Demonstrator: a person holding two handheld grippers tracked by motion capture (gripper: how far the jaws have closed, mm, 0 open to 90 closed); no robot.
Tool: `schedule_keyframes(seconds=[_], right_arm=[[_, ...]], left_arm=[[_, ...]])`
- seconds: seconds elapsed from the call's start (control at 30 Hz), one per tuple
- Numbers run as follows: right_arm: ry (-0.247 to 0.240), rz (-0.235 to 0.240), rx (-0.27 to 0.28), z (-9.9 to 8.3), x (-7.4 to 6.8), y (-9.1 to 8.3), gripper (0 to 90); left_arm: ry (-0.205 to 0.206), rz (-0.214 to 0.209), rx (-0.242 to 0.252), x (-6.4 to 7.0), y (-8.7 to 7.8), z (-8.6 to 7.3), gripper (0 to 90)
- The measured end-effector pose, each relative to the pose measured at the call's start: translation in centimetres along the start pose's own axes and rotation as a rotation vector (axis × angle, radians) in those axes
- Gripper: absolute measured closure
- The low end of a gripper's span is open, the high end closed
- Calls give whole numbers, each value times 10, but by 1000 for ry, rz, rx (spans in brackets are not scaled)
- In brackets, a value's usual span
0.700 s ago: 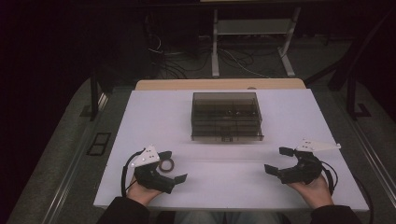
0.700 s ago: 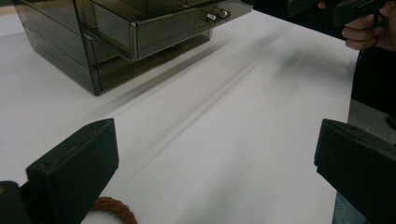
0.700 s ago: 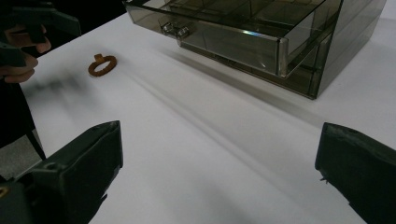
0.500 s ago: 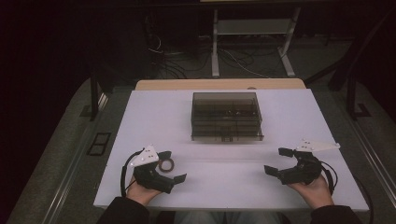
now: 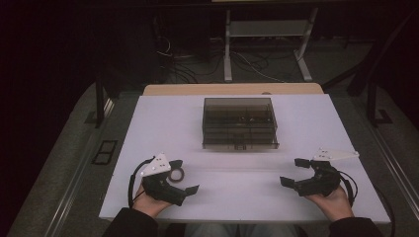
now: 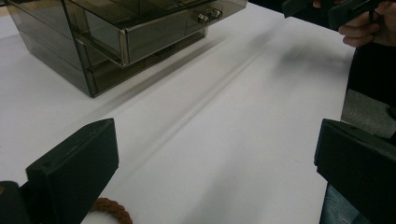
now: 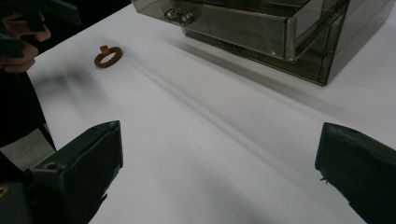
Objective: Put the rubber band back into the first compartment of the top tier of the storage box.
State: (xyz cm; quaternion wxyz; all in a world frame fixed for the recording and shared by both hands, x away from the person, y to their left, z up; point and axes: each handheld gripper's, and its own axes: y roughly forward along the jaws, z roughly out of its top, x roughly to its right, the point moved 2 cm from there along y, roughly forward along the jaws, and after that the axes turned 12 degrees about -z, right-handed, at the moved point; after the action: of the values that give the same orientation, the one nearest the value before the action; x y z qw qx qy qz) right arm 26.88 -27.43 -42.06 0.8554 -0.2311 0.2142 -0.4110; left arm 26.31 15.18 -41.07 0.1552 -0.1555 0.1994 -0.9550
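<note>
Nothing started yet, by the look of it: the smoky drawer box sits at twelve o'clock on the white table, its long side running nine to three, handles facing six. The brown braided ring lies flat by the left gripper. Left and right gripper both gape wide, holding nothing.

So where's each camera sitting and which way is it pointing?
High view: above the person's side, facing forward and down on the table; shows both hands, left claw, right claw.
Left gripper view: rides the left claw, facing the box; shows its open jaws.
Right gripper view: rides the right claw, facing box and ring; open jaws.
All share the box.
</note>
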Motion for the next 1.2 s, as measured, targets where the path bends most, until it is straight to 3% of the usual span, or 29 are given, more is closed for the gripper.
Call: schedule_keyframes(seconds=[0.3,0.67,0.83,1.2], right_arm=[[-6,-2,-11,-1,-2,1,6],[-2,-11,-17,-3,0,2,6],[-2,-12,-21,-3,0,1,6],[-5,-15,-27,-4,0,1,6]], left_arm=[[6,19,-31,-2,-12,7,0],[-3,27,-67,-14,-27,16,0],[-14,30,-77,-20,-31,17,0],[-22,34,-147,-33,-33,19,0]])
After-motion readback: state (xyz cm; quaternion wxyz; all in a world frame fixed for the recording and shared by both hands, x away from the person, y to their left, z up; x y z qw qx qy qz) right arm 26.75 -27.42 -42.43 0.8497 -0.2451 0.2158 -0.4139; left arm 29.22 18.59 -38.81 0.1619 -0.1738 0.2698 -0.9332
